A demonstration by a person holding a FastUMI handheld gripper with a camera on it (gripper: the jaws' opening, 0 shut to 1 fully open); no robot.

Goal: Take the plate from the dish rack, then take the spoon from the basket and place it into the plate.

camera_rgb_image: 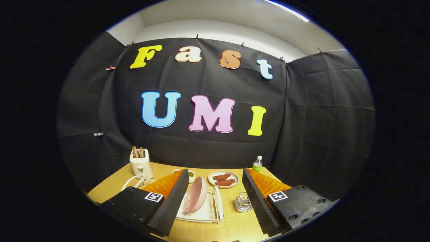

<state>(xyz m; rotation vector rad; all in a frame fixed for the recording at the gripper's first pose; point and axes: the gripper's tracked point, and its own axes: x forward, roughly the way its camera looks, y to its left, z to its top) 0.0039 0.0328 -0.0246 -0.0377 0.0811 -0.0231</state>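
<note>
Hovering with fingers apart, the hand-held gripper [215, 201] frames the pink plate [196, 195] upright in the dish rack [215, 211], lower centre; grasping its rim likely comes next.

Hovered with gripper [215, 201] fingers spread wide over the table [111, 188]; pink plate [196, 195] stood on edge in the dish rack [215, 210] between them, wire basket [242, 202] just beside.

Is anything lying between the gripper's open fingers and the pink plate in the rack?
No. In the gripper view the gripper is open, and the pink plate stands on edge in the dish rack between its fingers, nothing intervening.
</note>
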